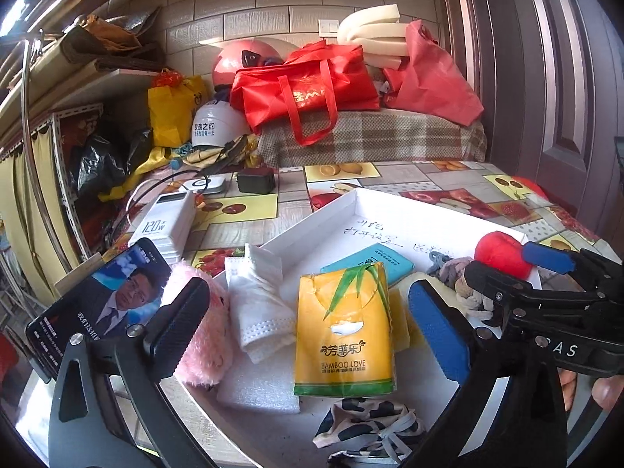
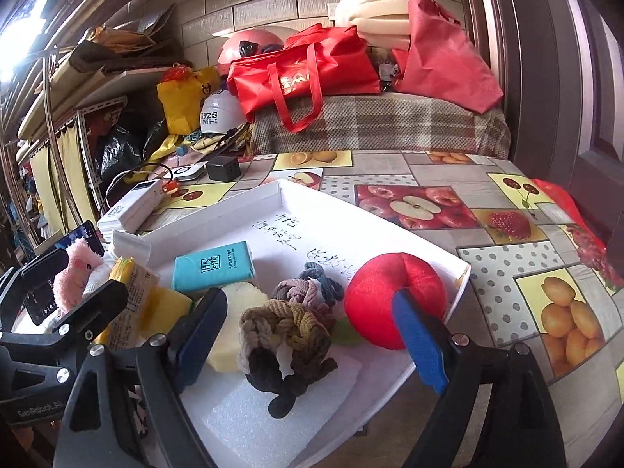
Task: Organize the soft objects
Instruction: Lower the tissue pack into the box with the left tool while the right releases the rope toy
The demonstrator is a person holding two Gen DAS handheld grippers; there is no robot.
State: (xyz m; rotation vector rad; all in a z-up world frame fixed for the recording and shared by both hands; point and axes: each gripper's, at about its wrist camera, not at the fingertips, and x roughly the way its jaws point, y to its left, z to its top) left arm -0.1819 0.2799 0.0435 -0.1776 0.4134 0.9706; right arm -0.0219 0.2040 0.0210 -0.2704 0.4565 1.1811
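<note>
Both grippers are pointing forward and slightly down over a white tray (image 2: 394, 230) sitting on the desk (image 2: 503, 273). The left gripper (image 1: 308, 327) is standing with jaws wide, one yellow tissue pack (image 1: 345, 331) lying loose between them, one white mask (image 1: 259, 304) and one pink plush (image 1: 202, 335) toward its left finger. The right gripper (image 2: 312, 335) is also spread wide, holding nothing; a pile of braided hair ties (image 2: 292, 323) is lying between its jaws, one red plush ball (image 2: 386, 292) just behind its right finger, one teal tissue pack (image 2: 212, 267) farther ahead.

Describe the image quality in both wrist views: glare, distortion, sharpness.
Left wrist view: strong fisheye bending of the wall tiles, dark vignetted corners, yellow tissue pack sharp. Right wrist view: blown-out glare top left, same barrel distortion, red plush ball crisp.
</note>
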